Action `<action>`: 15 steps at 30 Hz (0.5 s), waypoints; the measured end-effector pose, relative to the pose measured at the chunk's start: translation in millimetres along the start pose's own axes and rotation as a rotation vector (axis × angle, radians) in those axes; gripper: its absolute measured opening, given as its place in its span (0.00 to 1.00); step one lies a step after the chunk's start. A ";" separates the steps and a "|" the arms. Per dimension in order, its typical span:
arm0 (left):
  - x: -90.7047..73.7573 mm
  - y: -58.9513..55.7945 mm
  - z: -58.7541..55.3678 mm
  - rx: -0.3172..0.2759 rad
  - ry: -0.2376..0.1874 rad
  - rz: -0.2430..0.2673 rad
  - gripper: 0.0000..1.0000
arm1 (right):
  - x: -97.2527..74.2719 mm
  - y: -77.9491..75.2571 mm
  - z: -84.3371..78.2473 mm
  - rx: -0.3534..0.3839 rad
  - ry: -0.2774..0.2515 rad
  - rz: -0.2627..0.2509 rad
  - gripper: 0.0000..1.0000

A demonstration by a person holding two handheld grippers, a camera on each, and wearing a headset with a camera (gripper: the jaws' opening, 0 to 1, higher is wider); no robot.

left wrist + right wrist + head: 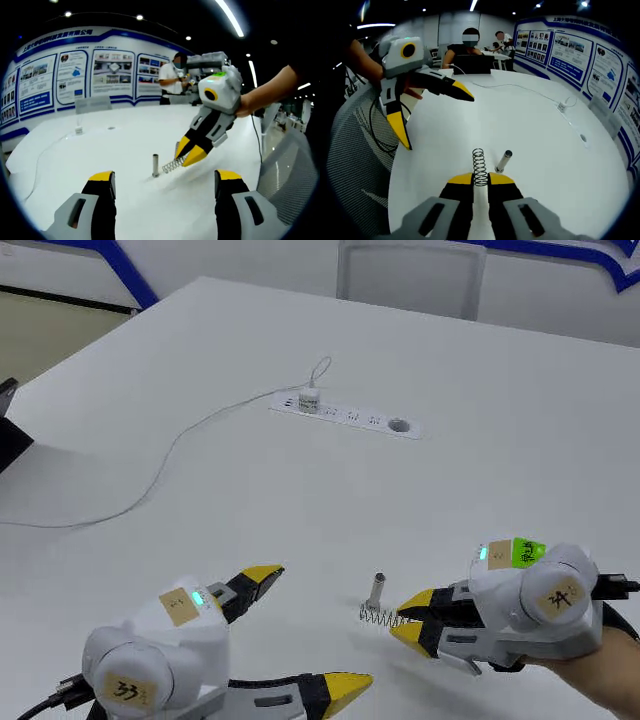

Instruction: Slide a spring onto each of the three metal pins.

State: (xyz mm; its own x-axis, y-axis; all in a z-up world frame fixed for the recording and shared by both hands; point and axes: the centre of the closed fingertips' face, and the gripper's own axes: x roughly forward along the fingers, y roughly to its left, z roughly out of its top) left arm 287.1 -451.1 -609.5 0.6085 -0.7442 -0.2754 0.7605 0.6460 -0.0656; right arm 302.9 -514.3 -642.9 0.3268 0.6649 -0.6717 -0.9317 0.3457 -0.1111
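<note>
Although both tools are at the near edge of the tabletop [420, 520], nothing looks threaded yet, so the task seems barely begun. The left gripper [315, 625] has its jaws spread wide, holding nothing. The right gripper [403, 620] has its jaws clamped, just beside a bare upright pin [377, 590], on one end of a spring [377, 615] lying level.

Head view looks forward and down at the surface [450, 470] from above. Left gripper view sits low and close, and I see the right gripper [187, 156] facing it. Right gripper view looks back at the left gripper [440, 122]. All three share the pin [377, 590] and spring [378, 615].
</note>
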 end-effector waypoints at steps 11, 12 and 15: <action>14.9 -23.0 10.7 0.073 0.030 -0.134 0.71 | -20.5 15.6 14.8 -0.069 -0.065 0.035 0.10; 16.4 -25.6 11.7 0.084 0.032 -0.150 0.69 | -22.1 18.1 16.4 -0.079 -0.070 0.041 0.10; 18.7 -32.7 12.6 0.107 0.042 -0.194 0.59 | -26.5 22.6 19.8 -0.105 -0.080 0.054 0.10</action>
State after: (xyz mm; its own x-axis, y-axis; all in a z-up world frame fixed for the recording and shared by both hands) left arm 276.4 -488.2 -600.4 0.4403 -0.8435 -0.3076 0.8833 0.4683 -0.0197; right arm 276.3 -511.0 -613.1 0.2836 0.7326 -0.6188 -0.9583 0.2396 -0.1555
